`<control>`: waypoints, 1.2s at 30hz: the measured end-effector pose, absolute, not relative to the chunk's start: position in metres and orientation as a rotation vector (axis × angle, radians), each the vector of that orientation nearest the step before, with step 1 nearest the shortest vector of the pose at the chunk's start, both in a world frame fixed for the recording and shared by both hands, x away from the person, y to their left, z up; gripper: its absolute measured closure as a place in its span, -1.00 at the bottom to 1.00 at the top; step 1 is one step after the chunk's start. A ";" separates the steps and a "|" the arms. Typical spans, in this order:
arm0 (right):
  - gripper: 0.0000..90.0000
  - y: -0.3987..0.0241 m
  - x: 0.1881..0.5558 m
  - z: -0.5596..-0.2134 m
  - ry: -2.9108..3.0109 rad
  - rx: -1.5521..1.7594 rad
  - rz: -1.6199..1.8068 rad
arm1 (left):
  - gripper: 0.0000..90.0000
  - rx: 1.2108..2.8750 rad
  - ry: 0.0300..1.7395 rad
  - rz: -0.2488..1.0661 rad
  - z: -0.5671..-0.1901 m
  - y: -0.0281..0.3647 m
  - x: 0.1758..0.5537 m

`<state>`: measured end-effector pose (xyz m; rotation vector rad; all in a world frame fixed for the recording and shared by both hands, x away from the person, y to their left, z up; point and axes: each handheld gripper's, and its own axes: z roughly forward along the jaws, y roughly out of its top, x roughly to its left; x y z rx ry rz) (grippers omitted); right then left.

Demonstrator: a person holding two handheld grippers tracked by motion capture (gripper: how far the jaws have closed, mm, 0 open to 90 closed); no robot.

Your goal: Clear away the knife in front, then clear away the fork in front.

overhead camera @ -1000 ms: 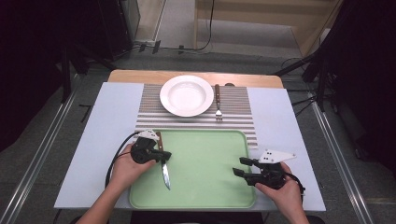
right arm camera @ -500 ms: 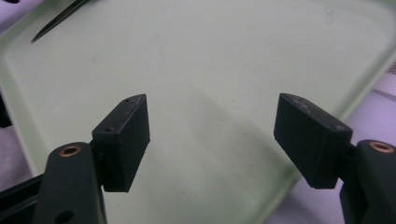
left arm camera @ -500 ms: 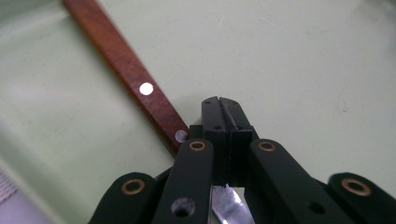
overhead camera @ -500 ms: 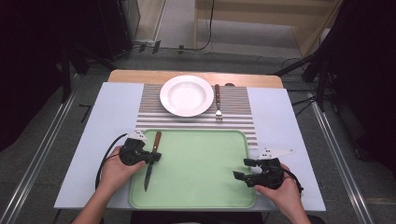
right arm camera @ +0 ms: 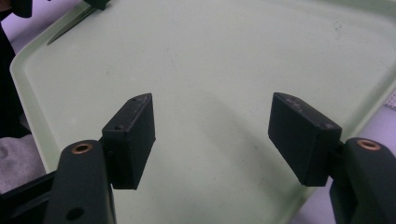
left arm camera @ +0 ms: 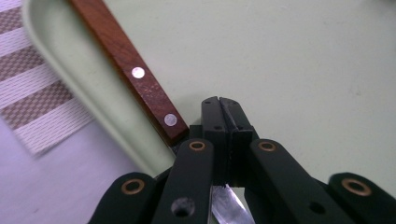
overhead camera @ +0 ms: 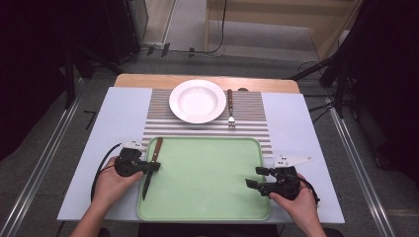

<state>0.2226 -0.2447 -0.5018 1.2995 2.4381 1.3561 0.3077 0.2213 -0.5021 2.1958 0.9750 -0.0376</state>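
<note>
A knife with a brown wooden handle (overhead camera: 156, 149) and a steel blade (overhead camera: 146, 185) lies along the left rim of the green tray (overhead camera: 207, 217). My left gripper (overhead camera: 149, 167) is shut on it where handle meets blade. In the left gripper view the riveted handle (left arm camera: 130, 70) runs up to the left, and the blade (left arm camera: 229, 207) shows below the closed jaws. My right gripper (overhead camera: 254, 177) hovers over the tray's front right part. Its jaws (right arm camera: 219, 135) stand wide and have just been closing a little, with nothing between them.
A white plate (overhead camera: 197, 100) sits on the striped placemat (overhead camera: 158, 118) behind the tray, with a wooden-handled fork (overhead camera: 230, 108) just right of it. The pale table top (overhead camera: 296, 123) extends to both sides. A dark floor with stands and cables surrounds the table.
My left gripper has carried the knife leftward from inside the tray to its left rim, turning the handle away from me. The right gripper's jaws stand wider than a second ago.
</note>
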 end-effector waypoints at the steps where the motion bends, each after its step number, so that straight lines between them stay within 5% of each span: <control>1: -0.31 -0.245 0.223 -0.502 2.437 1.304 1.356 | 0.98 2.196 0.980 -0.036 -0.502 0.223 0.307; 6: -0.29 -0.245 0.224 -0.502 2.443 1.306 1.355 | 0.82 2.162 0.982 -0.077 -0.503 0.228 0.305; 12: -0.30 -0.245 0.227 -0.503 2.450 1.302 1.359 | 0.05 2.130 0.943 -0.088 -0.497 0.216 0.300; 36: -0.32 -0.241 0.269 -0.492 2.462 1.323 1.312 | -0.12 2.101 0.897 -0.089 -0.490 0.210 0.296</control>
